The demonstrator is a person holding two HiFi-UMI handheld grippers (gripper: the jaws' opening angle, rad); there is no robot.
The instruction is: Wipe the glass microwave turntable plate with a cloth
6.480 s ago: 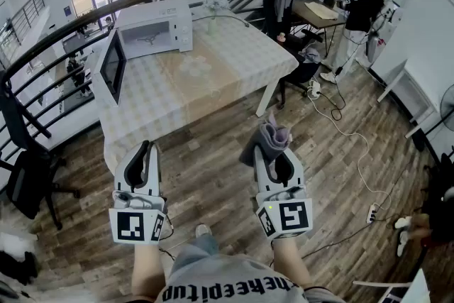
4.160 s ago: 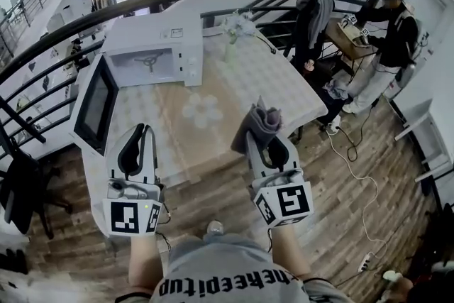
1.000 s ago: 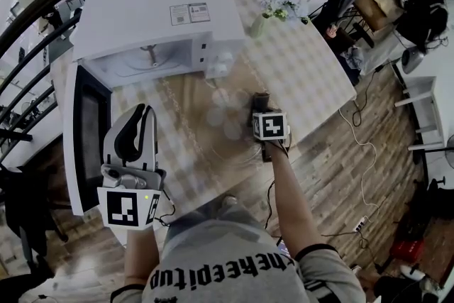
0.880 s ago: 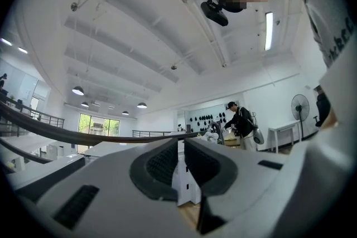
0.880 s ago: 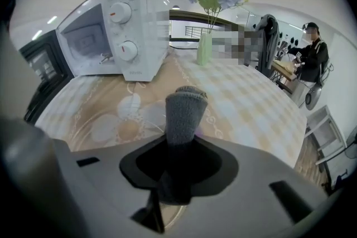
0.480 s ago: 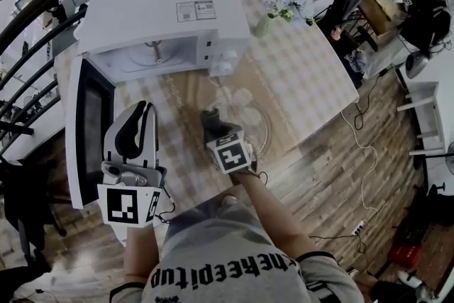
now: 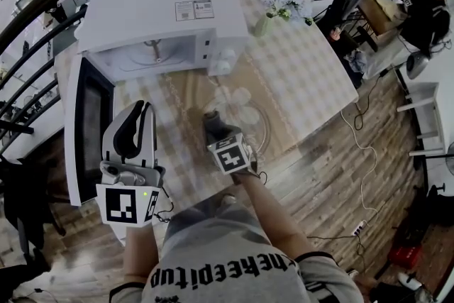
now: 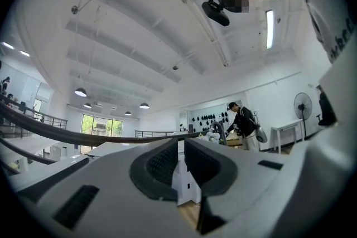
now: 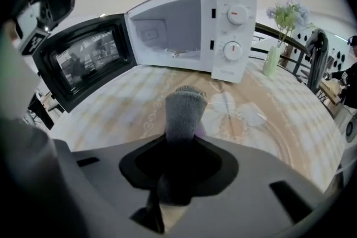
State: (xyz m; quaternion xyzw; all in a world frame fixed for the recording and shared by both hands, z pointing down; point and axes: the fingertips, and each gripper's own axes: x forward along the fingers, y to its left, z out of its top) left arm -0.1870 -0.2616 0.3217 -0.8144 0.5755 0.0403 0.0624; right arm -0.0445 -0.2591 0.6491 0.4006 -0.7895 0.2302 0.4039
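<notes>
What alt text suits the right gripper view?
The right gripper is shut on a rolled grey cloth above a checked tablecloth. Beyond stands a white microwave, its door swung open, with a vase of flowers beside it.

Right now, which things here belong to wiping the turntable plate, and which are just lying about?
For the job: grey cloth, right hand-held gripper clamped on it, glass turntable plate, open microwave.
Just about: flower vase, left hand-held gripper, shut and empty.
</notes>
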